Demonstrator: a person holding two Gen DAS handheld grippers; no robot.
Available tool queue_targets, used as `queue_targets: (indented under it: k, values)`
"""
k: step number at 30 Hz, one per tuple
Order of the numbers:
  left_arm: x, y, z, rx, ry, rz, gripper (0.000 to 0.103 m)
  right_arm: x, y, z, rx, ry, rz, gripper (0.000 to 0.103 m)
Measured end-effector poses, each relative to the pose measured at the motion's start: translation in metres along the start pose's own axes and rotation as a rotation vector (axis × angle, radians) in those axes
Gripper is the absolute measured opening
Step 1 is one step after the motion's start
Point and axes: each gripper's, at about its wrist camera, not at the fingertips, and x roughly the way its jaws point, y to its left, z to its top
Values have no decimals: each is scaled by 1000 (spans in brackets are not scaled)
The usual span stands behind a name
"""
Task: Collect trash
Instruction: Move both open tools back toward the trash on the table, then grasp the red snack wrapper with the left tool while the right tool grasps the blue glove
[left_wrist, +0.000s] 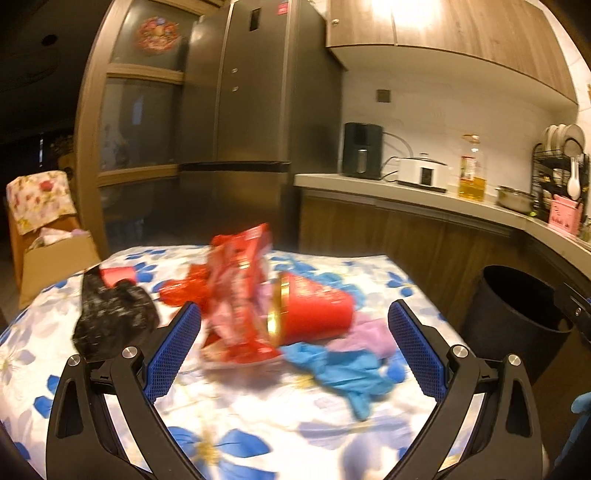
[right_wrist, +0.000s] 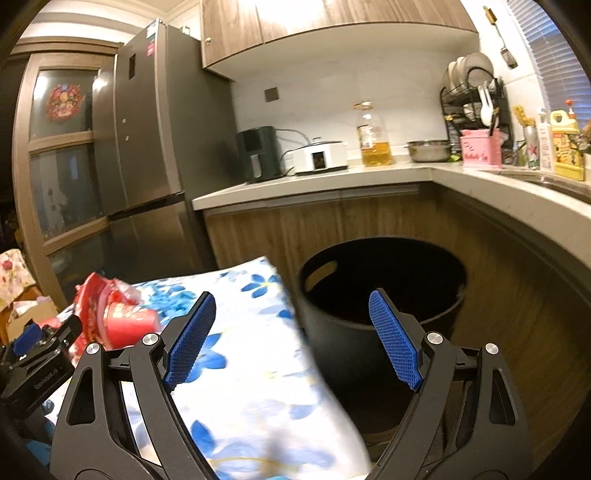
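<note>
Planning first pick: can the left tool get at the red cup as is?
Probably yes. The left tool is open, facing the tipped red cup; only the red wrapper crowds its rim.

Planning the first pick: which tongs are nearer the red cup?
Left. The left tongs open right before the red cup; the right tongs face the black bin, cup off to their left.

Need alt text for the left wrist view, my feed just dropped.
The open, empty left claw points at a trash pile on a floral tablecloth: red cup, red wrapper, black bag, blue glove. A black bin stands right of the table.
</note>
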Motion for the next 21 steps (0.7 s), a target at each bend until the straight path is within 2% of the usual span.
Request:
queue_targets:
  k: [9,14,21]
  values:
    - [13,32,-11,-19,14,47,97,11,44,-16,-48,32,77,84]
    - [28,39,-12,-19,44,58,91,18,58,-20,-42,39,103,84]
    - [46,44,-16,-28,113,57,68,29,80,-31,-75,67,138,84]
